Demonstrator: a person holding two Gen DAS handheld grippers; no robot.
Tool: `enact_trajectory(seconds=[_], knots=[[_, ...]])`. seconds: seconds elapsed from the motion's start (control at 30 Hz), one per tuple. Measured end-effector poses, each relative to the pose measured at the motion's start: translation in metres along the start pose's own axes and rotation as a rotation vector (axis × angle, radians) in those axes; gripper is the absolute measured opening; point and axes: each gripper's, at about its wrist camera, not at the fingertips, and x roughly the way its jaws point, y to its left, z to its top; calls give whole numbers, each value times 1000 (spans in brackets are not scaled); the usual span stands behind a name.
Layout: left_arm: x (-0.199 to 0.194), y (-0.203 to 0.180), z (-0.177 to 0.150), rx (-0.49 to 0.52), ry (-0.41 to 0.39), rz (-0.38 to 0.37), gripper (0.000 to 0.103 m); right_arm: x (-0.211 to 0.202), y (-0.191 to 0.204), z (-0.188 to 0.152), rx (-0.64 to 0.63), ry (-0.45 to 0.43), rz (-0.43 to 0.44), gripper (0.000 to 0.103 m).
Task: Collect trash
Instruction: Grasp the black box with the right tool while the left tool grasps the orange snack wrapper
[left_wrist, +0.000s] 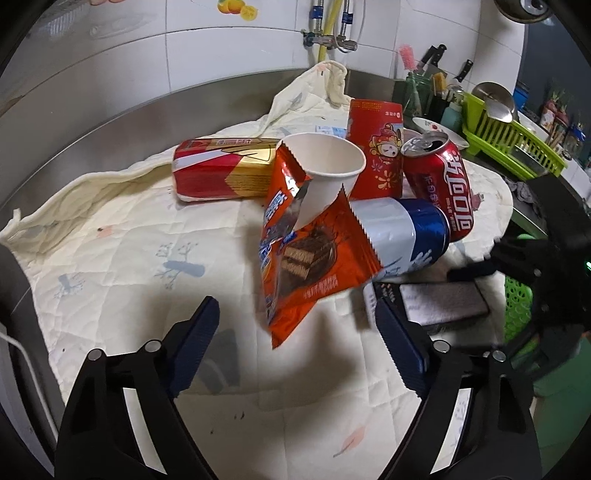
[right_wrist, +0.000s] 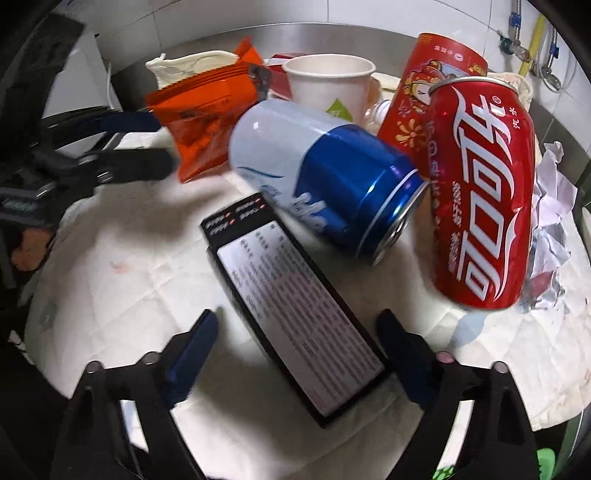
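Your steel counter under the white tiled wall wears a cream quilted cloth, and the trash sits heaped on it around one landmark, the blue-and-silver drink can lying on its side. Your left tongs stand wide and empty on either side of the orange snack wrapper's lower corner, just beside that can. Your right tongs gape around the flat black printed box in front of it, not yet gripping.
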Motion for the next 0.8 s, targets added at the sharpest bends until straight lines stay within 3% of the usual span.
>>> enact_trajectory(seconds=[0.1,0.2,0.43,0.57,0.67,0.8], knots=[[9,-3,4,12,6,-4,76,-3,6,3,14,-7,37,76],[18,-4,7,14,20,-8,69,1,10,6,7,-19,6,75],[26,-4,12,12,4,-8,67,14,20,12,10,-44,-30,70],[26,-4,15,21,-11,-14,55,12,19,12,46,-59,-32,60],[22,-7,15,46,-27,-21,41,7,23,6,58,-61,-38,57],[15,-8,13,57,-40,-33,29,-3,30,-4,75,-66,-44,52]])
